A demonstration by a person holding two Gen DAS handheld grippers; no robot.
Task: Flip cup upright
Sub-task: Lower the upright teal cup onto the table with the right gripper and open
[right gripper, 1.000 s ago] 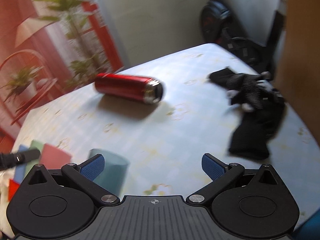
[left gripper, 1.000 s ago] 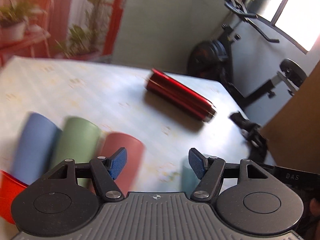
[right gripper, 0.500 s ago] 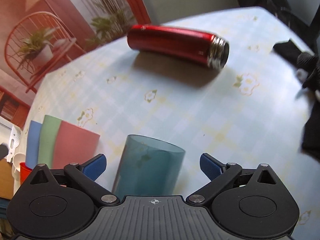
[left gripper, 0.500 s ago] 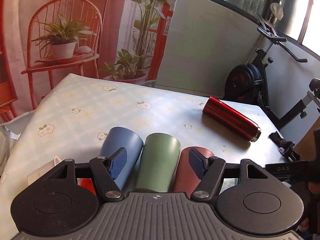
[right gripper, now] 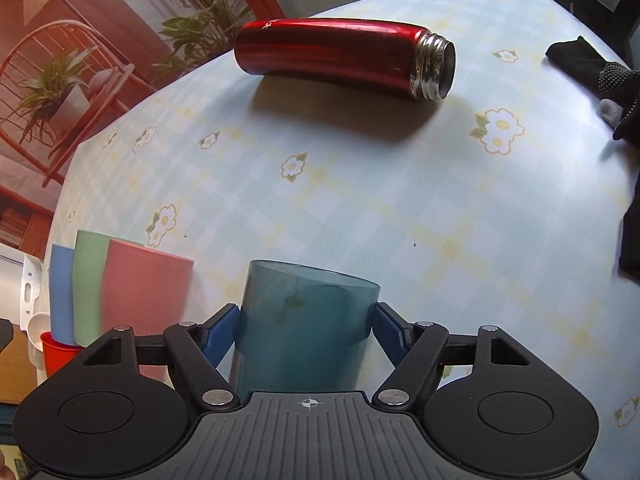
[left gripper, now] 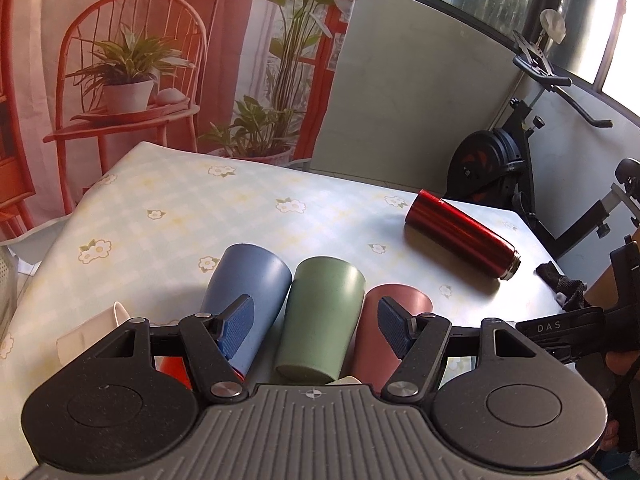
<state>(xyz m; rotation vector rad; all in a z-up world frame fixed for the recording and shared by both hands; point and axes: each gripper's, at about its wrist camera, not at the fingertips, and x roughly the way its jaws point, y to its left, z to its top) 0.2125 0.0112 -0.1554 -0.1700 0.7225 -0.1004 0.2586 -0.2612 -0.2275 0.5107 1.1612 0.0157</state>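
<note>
A translucent teal cup (right gripper: 304,328) stands upside down on the flowered tablecloth (right gripper: 360,200). My right gripper (right gripper: 305,330) has its blue pads pressed on both sides of the cup, shut on it. My left gripper (left gripper: 316,322) is open and empty, hovering over a row of upside-down cups: blue (left gripper: 252,280), green (left gripper: 324,300) and pink (left gripper: 396,312). The same three cups show at the left of the right wrist view, with the pink one (right gripper: 144,288) nearest the teal cup.
A red steel flask (right gripper: 340,58) lies on its side, open mouth to the right; it also shows in the left wrist view (left gripper: 460,240). Black gloves (right gripper: 608,80) lie at the table's right edge. A white scoop (left gripper: 92,332) and red container (right gripper: 60,352) sit by the cups.
My right gripper moved forward around the teal cup and closed on it. My left gripper stayed open and drifted slightly, the cup row holding steady under it.
</note>
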